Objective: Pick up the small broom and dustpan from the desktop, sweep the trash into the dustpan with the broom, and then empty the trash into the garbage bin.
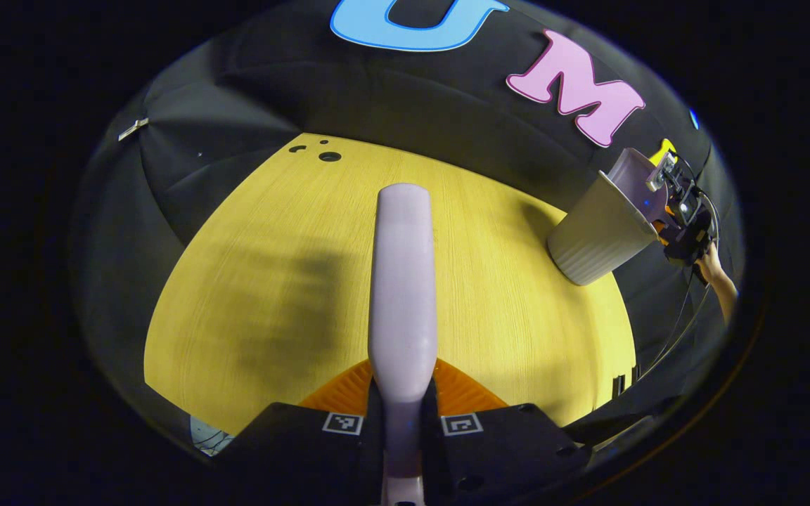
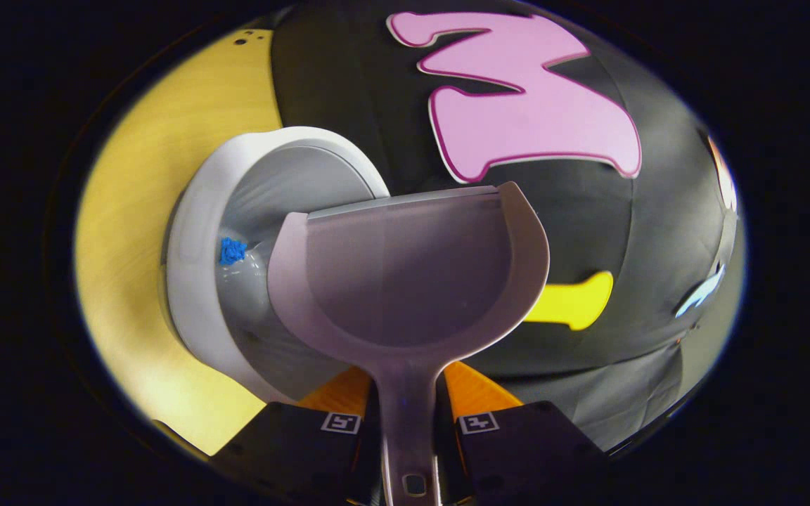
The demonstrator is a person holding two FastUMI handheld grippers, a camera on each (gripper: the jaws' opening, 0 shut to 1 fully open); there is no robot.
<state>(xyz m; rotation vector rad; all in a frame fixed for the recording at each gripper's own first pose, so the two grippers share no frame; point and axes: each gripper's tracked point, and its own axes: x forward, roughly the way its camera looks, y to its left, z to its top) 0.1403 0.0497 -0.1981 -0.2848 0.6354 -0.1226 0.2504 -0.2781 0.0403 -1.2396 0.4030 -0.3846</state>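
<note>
The right gripper [image 2: 405, 422], fingers clamping the dustpan [image 2: 405, 281] handle, is tipping it lengthwise ahead over the bin [image 2: 194, 281], the trash [image 2: 233, 251] lying inside.

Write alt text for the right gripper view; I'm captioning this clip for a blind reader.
The right tongs hold a dustpan by its handle, tipped over the open mouth of a white garbage bin, with a small blue scrap of trash lying inside the bin. The bin stands on a yellow wooden desktop against the booth's black cloth wall.
</note>
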